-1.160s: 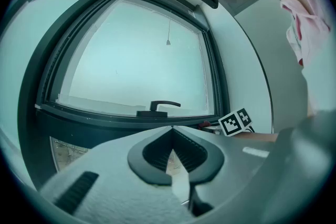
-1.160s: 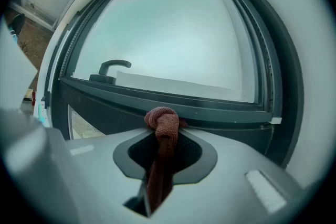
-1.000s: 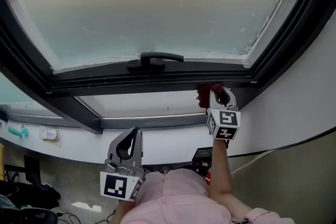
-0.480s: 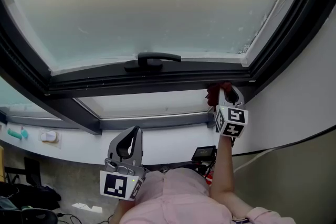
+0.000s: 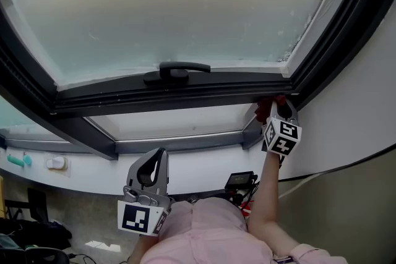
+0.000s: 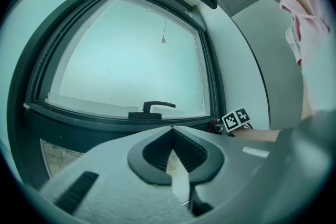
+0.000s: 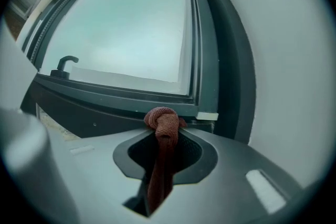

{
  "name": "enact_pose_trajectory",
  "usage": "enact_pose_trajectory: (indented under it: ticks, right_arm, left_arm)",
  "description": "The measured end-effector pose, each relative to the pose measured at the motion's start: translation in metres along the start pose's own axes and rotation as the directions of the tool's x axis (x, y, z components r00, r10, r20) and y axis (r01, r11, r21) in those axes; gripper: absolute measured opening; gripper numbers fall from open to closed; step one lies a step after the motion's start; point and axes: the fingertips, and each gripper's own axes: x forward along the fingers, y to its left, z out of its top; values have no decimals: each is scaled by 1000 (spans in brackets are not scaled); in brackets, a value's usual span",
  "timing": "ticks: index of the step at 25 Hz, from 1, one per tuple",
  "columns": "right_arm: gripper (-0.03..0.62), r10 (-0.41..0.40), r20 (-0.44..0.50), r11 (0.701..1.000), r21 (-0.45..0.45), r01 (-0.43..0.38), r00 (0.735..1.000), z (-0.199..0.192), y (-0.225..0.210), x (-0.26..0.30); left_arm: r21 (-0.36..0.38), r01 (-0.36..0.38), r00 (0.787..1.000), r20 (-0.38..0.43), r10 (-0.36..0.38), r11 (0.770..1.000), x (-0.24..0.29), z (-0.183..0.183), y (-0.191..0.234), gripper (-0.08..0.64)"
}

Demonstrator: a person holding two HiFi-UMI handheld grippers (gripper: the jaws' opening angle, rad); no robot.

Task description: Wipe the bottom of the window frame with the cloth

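A dark red cloth (image 7: 164,119) is bunched into a knot at my right gripper's (image 7: 164,132) tips, which are shut on it. In the head view the cloth (image 5: 264,109) presses against the dark bottom window frame (image 5: 185,93) close to its right corner, with the right gripper (image 5: 276,103) just below it. The black window handle (image 5: 177,71) sits mid-frame, well to the left of the cloth. My left gripper (image 5: 157,159) hangs low in front of the white sill, shut and holding nothing; its tips (image 6: 171,131) meet, pointing at the frame.
The white wall (image 5: 346,127) rises right of the corner, with a black cable (image 5: 346,164) running across it. Below the frame lie a lower pane (image 5: 179,122) and the white sill (image 5: 74,173). A teal object (image 5: 18,160) and a small white one (image 5: 56,162) rest on the sill at far left.
My right gripper has slid rightward along the bottom frame with the cloth, ending near the right corner. The left gripper has stayed where it was.
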Motion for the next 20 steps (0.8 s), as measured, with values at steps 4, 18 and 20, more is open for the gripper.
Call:
enact_pose_trajectory:
  ticks: [4, 18, 20]
  right_arm:
    - [66, -56, -11, 998, 18, 56, 998, -3, -26, 3]
    - [66, -68, -11, 998, 19, 68, 998, -6, -34, 2]
    - [66, -79, -15, 997, 20, 79, 997, -5, -35, 3]
  left_arm:
    - [-3, -9, 1000, 0, 9, 1000, -1, 0, 2, -2]
    - [-11, -28, 1000, 8, 29, 1000, -8, 2, 5, -2]
    - [-11, -37, 999, 17, 37, 999, -10, 5, 8, -2]
